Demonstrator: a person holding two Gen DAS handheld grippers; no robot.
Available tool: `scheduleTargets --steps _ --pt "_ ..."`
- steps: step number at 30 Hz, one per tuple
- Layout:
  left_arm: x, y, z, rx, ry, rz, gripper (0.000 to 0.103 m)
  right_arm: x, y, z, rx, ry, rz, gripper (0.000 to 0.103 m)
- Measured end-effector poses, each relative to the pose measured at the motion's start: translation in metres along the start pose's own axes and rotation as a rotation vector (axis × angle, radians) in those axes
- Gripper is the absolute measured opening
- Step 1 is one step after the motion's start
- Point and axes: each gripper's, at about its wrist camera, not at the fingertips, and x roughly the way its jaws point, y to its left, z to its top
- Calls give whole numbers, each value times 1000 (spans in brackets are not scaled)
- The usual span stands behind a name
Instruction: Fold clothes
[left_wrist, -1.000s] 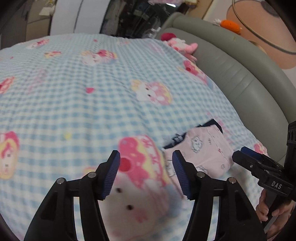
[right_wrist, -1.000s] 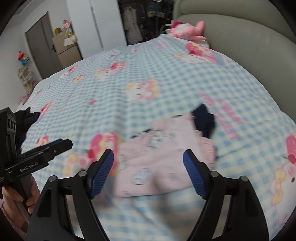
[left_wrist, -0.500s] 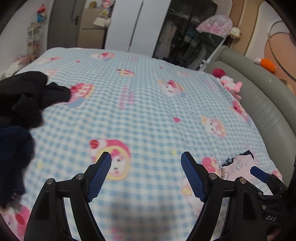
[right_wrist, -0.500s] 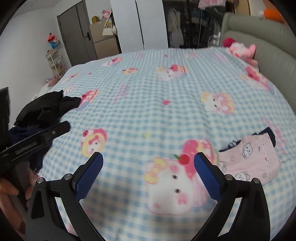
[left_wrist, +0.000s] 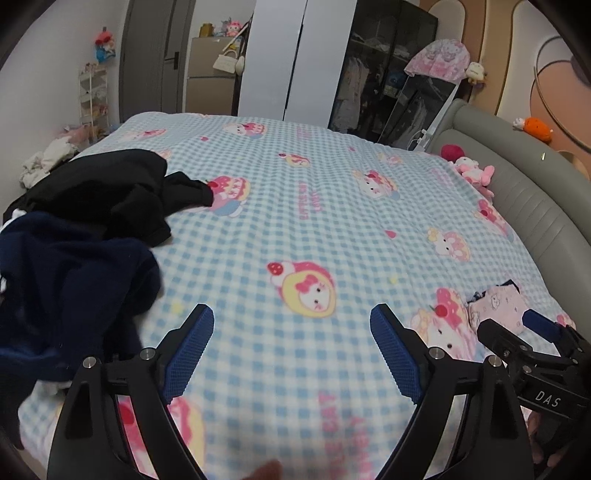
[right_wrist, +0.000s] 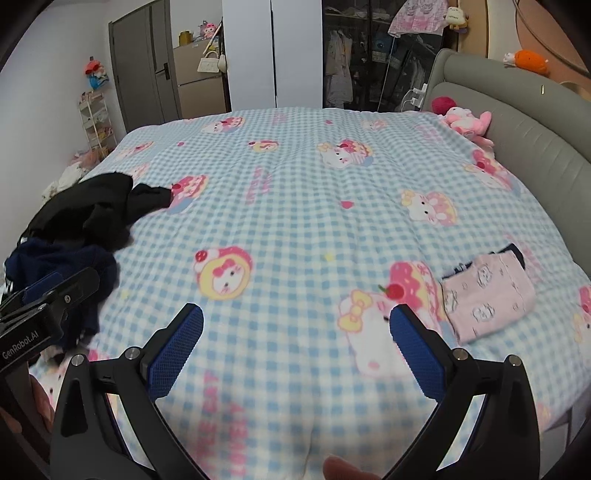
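Note:
A folded pink printed garment (right_wrist: 487, 295) lies on the right side of the bed, on top of a dark piece; it also shows in the left wrist view (left_wrist: 498, 306). A crumpled navy garment (left_wrist: 66, 288) and a black garment (left_wrist: 110, 192) lie in a heap on the left; the right wrist view shows the navy one (right_wrist: 59, 262) and the black one (right_wrist: 96, 210). My left gripper (left_wrist: 291, 350) is open and empty above the bed's near middle. My right gripper (right_wrist: 295, 350) is open and empty, left of the pink garment.
The bed has a blue checked cartoon blanket (right_wrist: 295, 206). A grey padded headboard (right_wrist: 535, 147) runs along the right, with a pink plush toy (right_wrist: 465, 122) at its base. Wardrobes (left_wrist: 295, 59) stand behind. More clothes lie on the floor at far left (left_wrist: 44, 162).
Both grippers have pulled back from the folded pink garment and swung left, jaws wider open. The dark clothes heap has come into view.

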Motion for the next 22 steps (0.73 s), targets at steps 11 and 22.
scheduleTargets --steps 11,22 --pt "-65 0 -100 -35 61 -8 89 -68 17 -96 -35 16 -61 102" --pt "-95 -16 -151 -39 70 -25 89 -92 10 -153 -20 79 0 102"
